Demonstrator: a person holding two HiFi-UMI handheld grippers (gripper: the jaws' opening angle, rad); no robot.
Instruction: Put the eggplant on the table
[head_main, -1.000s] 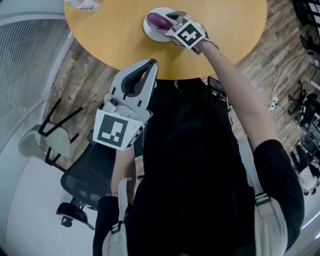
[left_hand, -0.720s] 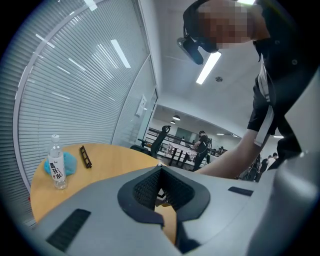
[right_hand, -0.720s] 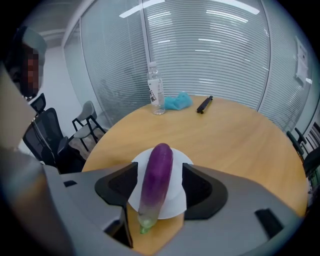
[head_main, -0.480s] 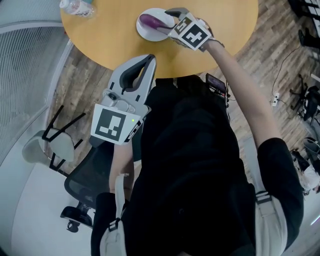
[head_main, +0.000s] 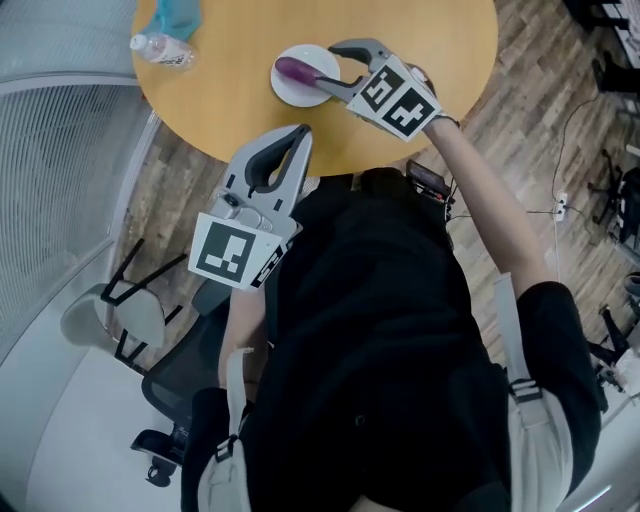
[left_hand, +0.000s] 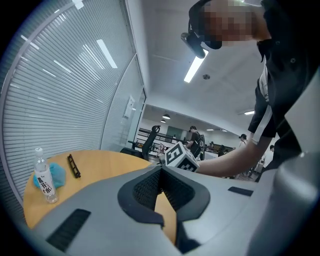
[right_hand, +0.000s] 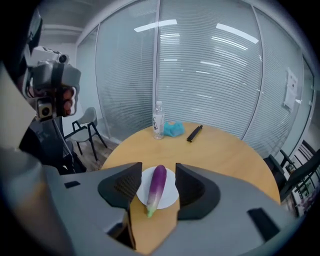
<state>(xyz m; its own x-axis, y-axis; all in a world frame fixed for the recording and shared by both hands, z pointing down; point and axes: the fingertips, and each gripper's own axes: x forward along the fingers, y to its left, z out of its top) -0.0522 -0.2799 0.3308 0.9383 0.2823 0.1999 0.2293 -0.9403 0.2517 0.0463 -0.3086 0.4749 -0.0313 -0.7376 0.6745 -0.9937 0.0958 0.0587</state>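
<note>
Hovering over the round wooden table (head_main: 235, 95) at the top of the head view, the right gripper (head_main: 322, 66) has its jaws wide apart, though they have just been closing a little. The purple eggplant (right_hand: 156, 186) lies on the white plate (right_hand: 170, 196) and shows in the gap between them, touched by neither pad. Lower left, the left gripper (head_main: 299, 133) keeps its jaw tips together and holds nothing.

Round wooden bench (head_main: 230, 90), white plate (head_main: 302, 93) near its edge, clear water bottle (right_hand: 158, 120) upright beside blue cloth (right_hand: 175, 129), black bar (right_hand: 194, 133) nearby.
</note>
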